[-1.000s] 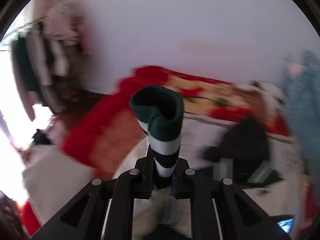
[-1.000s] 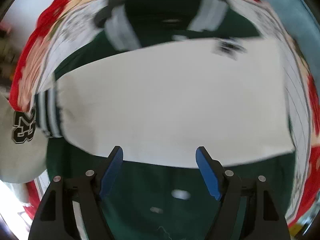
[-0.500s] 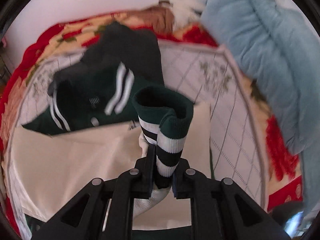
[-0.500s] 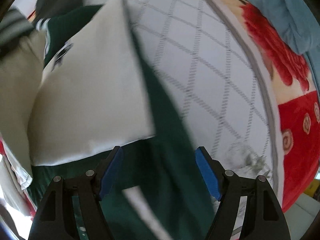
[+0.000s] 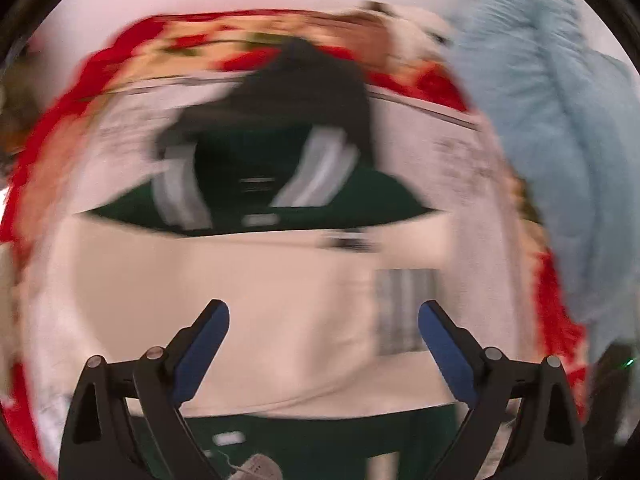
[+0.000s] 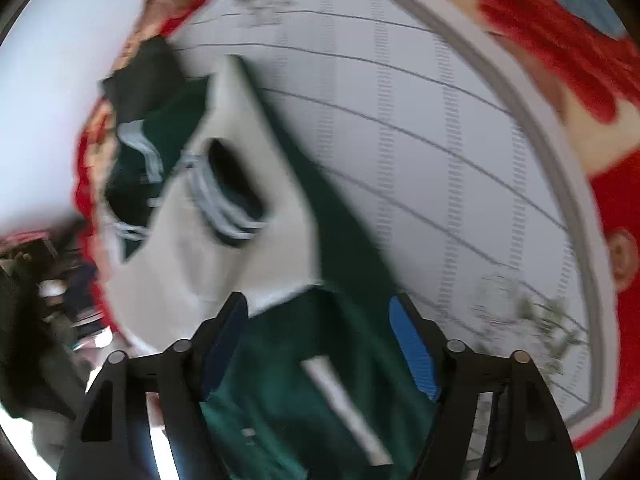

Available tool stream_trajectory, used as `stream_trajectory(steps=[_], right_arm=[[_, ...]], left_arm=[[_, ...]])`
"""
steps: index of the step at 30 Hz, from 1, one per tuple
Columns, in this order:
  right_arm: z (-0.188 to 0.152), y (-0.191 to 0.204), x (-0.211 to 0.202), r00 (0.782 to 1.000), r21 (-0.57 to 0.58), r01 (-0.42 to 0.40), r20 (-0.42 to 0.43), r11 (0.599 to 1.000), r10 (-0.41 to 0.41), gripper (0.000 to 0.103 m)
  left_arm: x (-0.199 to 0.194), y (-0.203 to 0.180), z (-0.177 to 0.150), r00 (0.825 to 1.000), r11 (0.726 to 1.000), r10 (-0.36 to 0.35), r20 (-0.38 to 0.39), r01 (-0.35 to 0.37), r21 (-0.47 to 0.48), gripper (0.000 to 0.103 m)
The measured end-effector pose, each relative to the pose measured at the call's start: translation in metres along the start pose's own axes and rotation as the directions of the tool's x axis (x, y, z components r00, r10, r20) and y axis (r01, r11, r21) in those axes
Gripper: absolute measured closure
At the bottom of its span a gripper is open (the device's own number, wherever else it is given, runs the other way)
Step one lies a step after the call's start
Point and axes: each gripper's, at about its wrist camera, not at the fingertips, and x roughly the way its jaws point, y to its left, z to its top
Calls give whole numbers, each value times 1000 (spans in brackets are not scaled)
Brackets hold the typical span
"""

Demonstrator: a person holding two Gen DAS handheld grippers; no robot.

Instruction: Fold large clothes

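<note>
A green and cream varsity jacket (image 5: pixel 256 280) lies on the bed, its cream sleeves folded across the green body. Its green collar with white stripes (image 5: pixel 256 184) lies at the far side. My left gripper (image 5: pixel 323 316) is open and empty just above the cream sleeves. The striped cuff (image 5: pixel 404 304) lies on the jacket to the right of the gripper. In the right wrist view the jacket (image 6: pixel 224 216) runs away to the left, the cuff opening (image 6: pixel 232 200) facing me. My right gripper (image 6: pixel 320 312) is open and empty over the jacket's green hem.
A white quilted cover with a grid pattern (image 6: pixel 440 140) lies under the jacket, with a red floral border (image 6: pixel 560 40). A light blue blanket (image 5: pixel 560 160) is piled at the right. A black garment (image 5: pixel 304 80) lies beyond the collar. A white wall stands behind.
My left gripper has let go of the striped cuff and opened; the sleeve now lies across the jacket. My right gripper stayed open and swung slightly over the hem.
</note>
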Motion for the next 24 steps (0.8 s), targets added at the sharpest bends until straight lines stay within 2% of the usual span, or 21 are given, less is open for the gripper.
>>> stream_trajectory(steps=[1, 3, 4, 6, 8, 10, 11, 12, 13, 14, 16, 19, 24], right_arm=[[3, 10, 2, 999, -18, -39, -13, 999, 39, 33], [9, 29, 13, 995, -59, -103, -26, 993, 101, 33], [15, 41, 19, 993, -76, -116, -30, 990, 114, 32], [31, 66, 36, 994, -106, -109, -41, 988, 105, 32], [53, 85, 64, 998, -154, -61, -44, 986, 55, 32], [68, 98, 98, 996, -220, 43, -68, 974, -59, 32], [73, 99, 116, 992, -245, 61, -91, 968, -85, 37], [75, 101, 129, 990, -261, 49, -114, 964, -81, 49], [75, 102, 127, 993, -270, 44, -95, 962, -72, 60], [72, 105, 121, 996, -285, 45, -57, 958, -64, 97], [68, 104, 106, 997, -282, 76, -3, 956, -80, 97], [61, 86, 64, 994, -194, 86, 78, 977, -72, 97], [63, 64, 24, 971, -97, 156, 197, 983, -135, 98]], left_arm=[[-5, 21, -3, 998, 998, 63, 10, -63, -26, 6], [-11, 73, -9, 977, 974, 212, 15, -210, -85, 6], [-12, 109, -14, 952, 944, 307, 5, -303, -129, 6], [-5, 161, -22, 908, 889, 417, -44, -418, -186, 6], [2, 208, -34, 869, 834, 485, -103, -494, -243, 6], [7, 242, -42, 845, 796, 515, -143, -533, -287, 6], [8, 250, -44, 842, 787, 517, -156, -539, -300, 6], [10, 258, -45, 843, 781, 512, -166, -537, -319, 6], [11, 259, -44, 845, 782, 510, -164, -534, -322, 6], [14, 259, -42, 846, 786, 508, -160, -532, -316, 6], [24, 251, -32, 853, 803, 501, -145, -521, -291, 6], [43, 251, -14, 868, 821, 480, -126, -495, -284, 6], [95, 252, 17, 875, 846, 453, -172, -483, -226, 6]])
